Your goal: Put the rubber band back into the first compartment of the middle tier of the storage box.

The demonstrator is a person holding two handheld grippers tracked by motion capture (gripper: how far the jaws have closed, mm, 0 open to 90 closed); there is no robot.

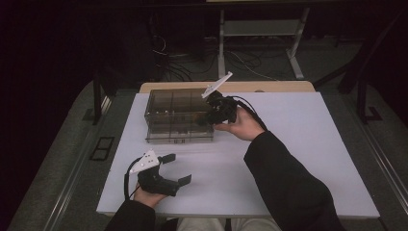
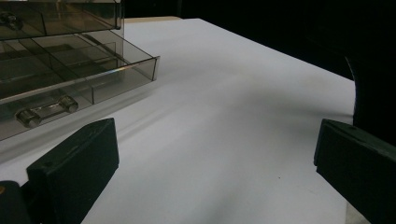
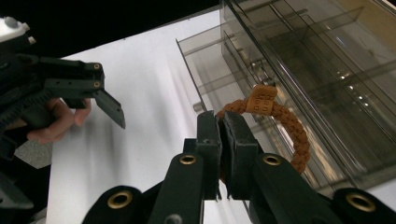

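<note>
Right hand-held gripper [image 3: 223, 122] is clenched on one end of a braided orange bracelet [image 3: 285, 126], held over the smoky plastic drawer box [image 1: 179, 115] w/ its lower drawer [image 3: 210, 70] pulled out, prob. so it can drop in. Left hand-held gripper [image 1: 177, 168] rests released near the front of the white surface [image 1: 298, 159], out of the way. Bracelet's gripped end is hidden btwn the pads; can't tell what's in the drawers.

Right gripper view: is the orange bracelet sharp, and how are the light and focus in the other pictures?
Right gripper view: bracelet sharp, clear organizer shows reflections. Left gripper view: near jaws soft, white table evenly lit. High view: dim, table bright against dark surroundings.
</note>
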